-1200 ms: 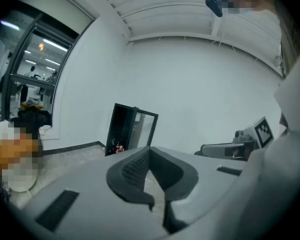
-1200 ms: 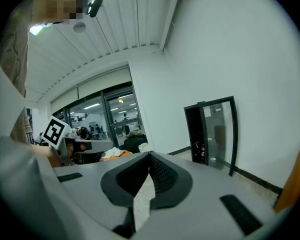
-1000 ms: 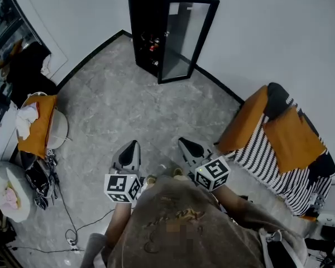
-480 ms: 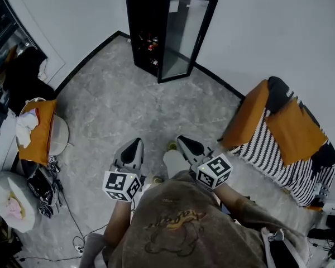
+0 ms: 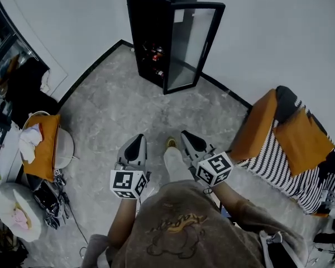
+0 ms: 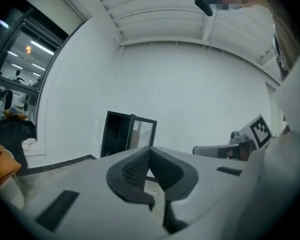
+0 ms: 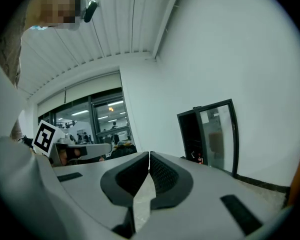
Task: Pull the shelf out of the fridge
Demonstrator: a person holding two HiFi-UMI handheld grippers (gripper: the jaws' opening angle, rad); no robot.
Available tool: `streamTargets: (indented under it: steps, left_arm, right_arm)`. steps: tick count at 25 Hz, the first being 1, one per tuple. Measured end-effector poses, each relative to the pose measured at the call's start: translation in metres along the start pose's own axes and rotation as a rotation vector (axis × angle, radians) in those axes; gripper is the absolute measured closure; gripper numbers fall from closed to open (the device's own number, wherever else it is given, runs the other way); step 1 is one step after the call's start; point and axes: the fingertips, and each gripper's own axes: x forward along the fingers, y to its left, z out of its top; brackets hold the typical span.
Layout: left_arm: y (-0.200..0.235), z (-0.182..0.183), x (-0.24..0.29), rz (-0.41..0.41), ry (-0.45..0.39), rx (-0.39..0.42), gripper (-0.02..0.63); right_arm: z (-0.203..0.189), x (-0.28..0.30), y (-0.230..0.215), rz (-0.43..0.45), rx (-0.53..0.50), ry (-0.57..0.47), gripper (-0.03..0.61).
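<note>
The black fridge [image 5: 151, 32] is standing against the far wall, well apart from both grippers, with its glass door [image 5: 192, 46] hanging open toward the right. The shelf is sitting somewhere inside the dark cabinet. Its edges are not showing clearly, and only a few small reddish items [image 5: 156, 53] are catching the light in there. The left gripper [image 5: 137, 142] is pointing toward the fridge with its jaws clenched together on nothing, the pads meeting at the tips. The right gripper [image 5: 186, 137] is hovering just beside it, jaws likewise pressed together and empty. The person's torso [image 5: 173, 228] is hiding the arms behind the marker cubes [image 5: 127, 183]. A striped chair [image 5: 290, 144] with orange cushions is running off the right edge, and the clutter [image 5: 39, 188] at the left is too dim to sort out.
</note>
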Motion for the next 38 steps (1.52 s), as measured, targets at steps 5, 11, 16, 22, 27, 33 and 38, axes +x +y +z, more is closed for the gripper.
streamTargets:
  steps: [5, 11, 16, 22, 27, 33, 38]
  left_arm:
    - [0.026, 0.008, 0.041, 0.014, 0.011, -0.022, 0.611]
    - [0.058, 0.031, 0.094, 0.023, 0.006, -0.062, 0.611]
    - [0.075, 0.048, 0.147, 0.016, 0.02, -0.079, 0.611]
    - [0.093, 0.066, 0.205, 0.022, 0.026, -0.084, 0.611]
    - [0.103, 0.073, 0.25, 0.027, 0.027, -0.097, 0.611]
    - [0.108, 0.081, 0.277, -0.001, 0.024, -0.123, 0.611]
    - [0.118, 0.084, 0.294, 0.027, 0.013, -0.119, 0.611]
  right_arm:
    - [0.012, 0.038, -0.025, 0.014, 0.002, 0.008, 0.557]
    - [0.024, 0.086, -0.055, 0.041, 0.005, 0.058, 0.557]
    - [0.043, 0.123, -0.089, 0.061, 0.009, 0.075, 0.557]
    - [0.064, 0.159, -0.134, 0.057, 0.018, 0.085, 0.557]
    - [0.074, 0.183, -0.173, 0.061, 0.028, 0.096, 0.557]
    - [0.085, 0.204, -0.198, 0.075, 0.032, 0.101, 0.557]
    - [0.085, 0.219, -0.208, 0.086, 0.042, 0.101, 0.557]
